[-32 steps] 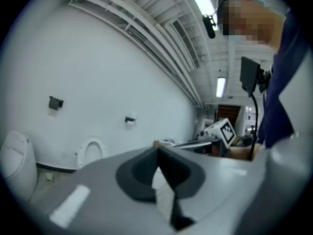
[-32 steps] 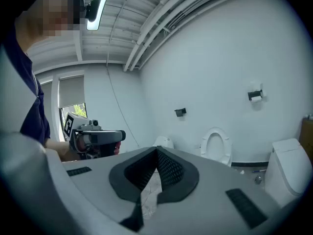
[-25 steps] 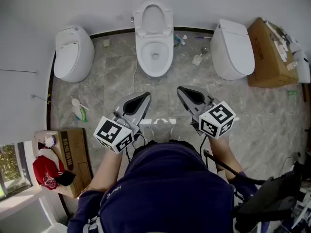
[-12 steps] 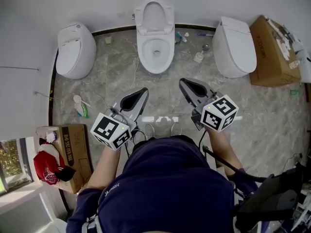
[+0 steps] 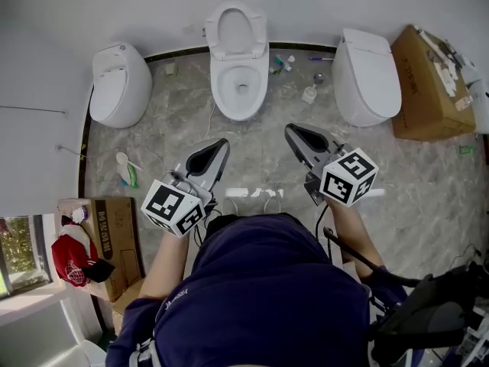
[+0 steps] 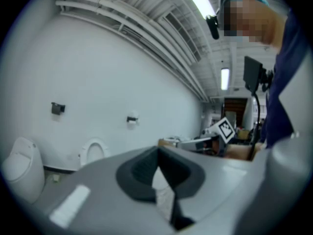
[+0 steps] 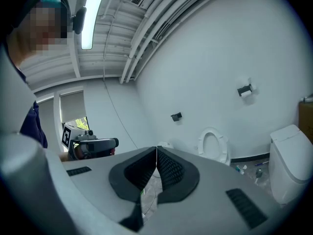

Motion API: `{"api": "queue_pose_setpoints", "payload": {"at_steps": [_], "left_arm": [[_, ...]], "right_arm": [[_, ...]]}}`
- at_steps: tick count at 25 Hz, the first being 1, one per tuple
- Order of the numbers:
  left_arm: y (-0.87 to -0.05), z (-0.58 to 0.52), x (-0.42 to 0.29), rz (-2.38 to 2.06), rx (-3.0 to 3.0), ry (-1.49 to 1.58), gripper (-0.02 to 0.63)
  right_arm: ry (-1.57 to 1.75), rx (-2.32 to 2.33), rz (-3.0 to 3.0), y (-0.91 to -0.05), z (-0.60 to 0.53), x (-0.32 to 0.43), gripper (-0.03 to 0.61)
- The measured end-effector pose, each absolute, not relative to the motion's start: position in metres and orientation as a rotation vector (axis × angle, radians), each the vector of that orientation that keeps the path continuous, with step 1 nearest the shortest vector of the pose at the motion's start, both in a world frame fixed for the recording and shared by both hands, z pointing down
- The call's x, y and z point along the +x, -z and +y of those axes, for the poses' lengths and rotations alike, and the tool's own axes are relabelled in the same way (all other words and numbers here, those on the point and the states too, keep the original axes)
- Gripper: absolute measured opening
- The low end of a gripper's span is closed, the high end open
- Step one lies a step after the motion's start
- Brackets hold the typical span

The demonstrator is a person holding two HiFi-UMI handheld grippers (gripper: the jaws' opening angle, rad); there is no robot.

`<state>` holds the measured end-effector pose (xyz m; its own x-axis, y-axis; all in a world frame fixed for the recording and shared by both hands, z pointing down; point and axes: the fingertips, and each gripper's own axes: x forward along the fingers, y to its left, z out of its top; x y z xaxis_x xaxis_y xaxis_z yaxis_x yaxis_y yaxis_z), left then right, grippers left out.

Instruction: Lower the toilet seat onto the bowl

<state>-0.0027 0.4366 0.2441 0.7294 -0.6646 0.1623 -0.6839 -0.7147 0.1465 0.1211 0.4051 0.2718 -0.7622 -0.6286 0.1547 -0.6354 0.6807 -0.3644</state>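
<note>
Three toilets are lined along the wall (image 5: pixel 328 6). The middle toilet (image 5: pixel 221 90) is seen with its seat (image 5: pixel 235 29) raised upright behind the open bowl (image 5: pixel 243 89), while the left toilet (image 5: pixel 114 82) and right toilet (image 5: pixel 365 75) are closed. Both tongs are held over the floor (image 5: pixel 179 121), well apart from the seat: the left gripper (image 5: pixel 221 144) and right gripper (image 5: pixel 291 129) each have jaws pressed together, nothing between. White items (image 5: pixel 442 60) are laid on top of the cardboard box (image 5: pixel 424 98) at the right. A red bundle (image 5: pixel 70 262) is seen at the second box (image 5: pixel 118 239); whether it is inside cannot be told.
</note>
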Motion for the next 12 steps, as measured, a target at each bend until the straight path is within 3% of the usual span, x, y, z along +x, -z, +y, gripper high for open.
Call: {"api": "queue_pose_setpoints", "payload": {"at_steps": [12], "left_arm": [[-0.242,0.418,0.028,-1.136,2.738,-0.174,0.002]], "right_arm": [[-0.677,1.017,-2.890,-0.279,0.389,0.157,0.006]]}}
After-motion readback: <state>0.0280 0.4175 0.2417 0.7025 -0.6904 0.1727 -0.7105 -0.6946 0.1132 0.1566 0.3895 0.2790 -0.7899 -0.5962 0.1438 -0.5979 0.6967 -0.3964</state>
